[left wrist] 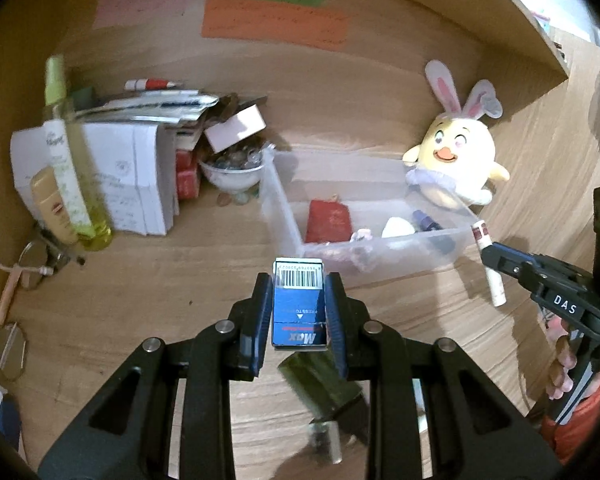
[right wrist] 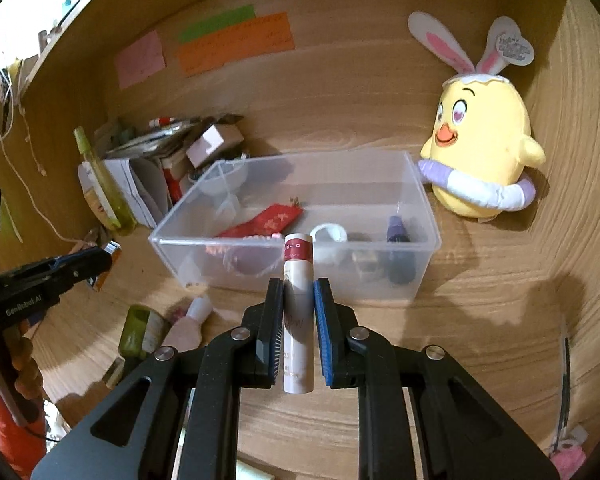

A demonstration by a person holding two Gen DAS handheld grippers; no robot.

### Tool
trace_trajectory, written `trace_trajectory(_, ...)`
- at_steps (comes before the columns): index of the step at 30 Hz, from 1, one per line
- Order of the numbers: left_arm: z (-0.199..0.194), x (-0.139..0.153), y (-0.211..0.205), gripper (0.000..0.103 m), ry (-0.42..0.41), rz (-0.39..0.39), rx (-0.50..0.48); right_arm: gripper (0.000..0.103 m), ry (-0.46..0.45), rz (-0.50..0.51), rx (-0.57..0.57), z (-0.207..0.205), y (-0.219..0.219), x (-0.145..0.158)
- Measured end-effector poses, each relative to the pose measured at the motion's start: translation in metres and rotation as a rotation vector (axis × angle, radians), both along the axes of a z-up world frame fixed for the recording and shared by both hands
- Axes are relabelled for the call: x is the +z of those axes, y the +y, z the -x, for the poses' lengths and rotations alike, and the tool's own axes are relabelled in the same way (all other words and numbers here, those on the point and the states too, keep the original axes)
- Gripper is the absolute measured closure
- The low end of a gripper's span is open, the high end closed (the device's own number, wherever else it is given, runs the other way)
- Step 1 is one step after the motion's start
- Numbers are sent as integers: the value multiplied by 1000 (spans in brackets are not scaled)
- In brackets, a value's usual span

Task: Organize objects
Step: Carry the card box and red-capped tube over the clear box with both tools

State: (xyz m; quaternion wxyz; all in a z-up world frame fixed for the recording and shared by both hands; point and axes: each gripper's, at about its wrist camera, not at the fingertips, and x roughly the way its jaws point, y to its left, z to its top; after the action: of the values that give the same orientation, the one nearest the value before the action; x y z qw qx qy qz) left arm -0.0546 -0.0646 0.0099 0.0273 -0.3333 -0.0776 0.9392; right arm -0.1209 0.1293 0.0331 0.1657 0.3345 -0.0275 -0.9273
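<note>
Ahead of both my hand-held grippers, the clear bin (right wrist: 412, 184) already holds several small items. My left hand-held gripper (left wrist: 299, 304) clamps a blue box (left wrist: 298, 312); my right hand-held gripper (right wrist: 298, 320) clamps a white tube (right wrist: 298, 304). Bottles (right wrist: 140, 332) remain on the worktop (right wrist: 480, 280) below.

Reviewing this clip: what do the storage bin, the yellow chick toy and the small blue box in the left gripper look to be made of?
Storage bin: clear, slightly frosted plastic; its contents show through the walls.
Yellow chick toy: soft matte plush fabric, apparently stuffed; rounded body, floppy rabbit ears.
Small blue box: probably printed cardboard, smooth finish; sharp folded edges, barcode label. The left gripper is shut on it.
</note>
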Motion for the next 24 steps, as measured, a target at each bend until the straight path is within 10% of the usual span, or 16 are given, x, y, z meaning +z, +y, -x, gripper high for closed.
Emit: trace_trajectory(24,64,33,21,76,80,34,-38,89,137,31,-42,41,18,46)
